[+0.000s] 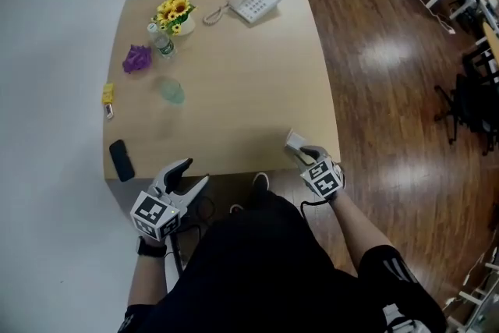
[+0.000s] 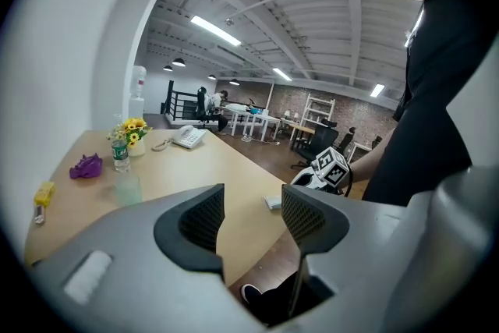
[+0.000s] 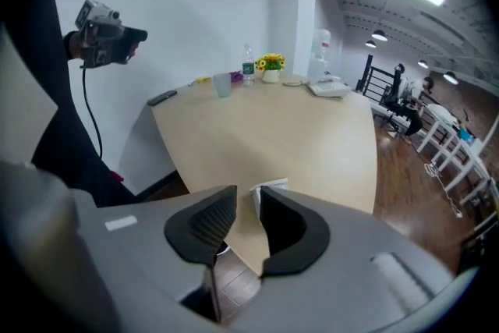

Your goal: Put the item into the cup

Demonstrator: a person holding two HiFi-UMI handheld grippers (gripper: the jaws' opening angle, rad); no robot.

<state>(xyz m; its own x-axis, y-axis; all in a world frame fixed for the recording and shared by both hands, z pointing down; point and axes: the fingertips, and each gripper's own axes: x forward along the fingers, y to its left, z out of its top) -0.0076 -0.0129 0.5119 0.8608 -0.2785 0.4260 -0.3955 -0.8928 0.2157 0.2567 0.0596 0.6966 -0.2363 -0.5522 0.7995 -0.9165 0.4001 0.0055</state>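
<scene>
Right gripper view: we see the right gripper [image 3: 246, 203], fingers spread, item [image 3: 274, 183] at the worktop [image 3: 273, 129] edge just past them; left gripper [image 2: 251, 203] likewise spread.

Fingers [image 3: 292, 224] of the right gripper [image 3: 247, 193] partly hide the white item [image 3: 272, 184].

Telephone [image 1: 255, 4], sunflowers [image 1: 176, 10], water bottle [image 1: 162, 41], black phone [image 1: 121, 160]
</scene>
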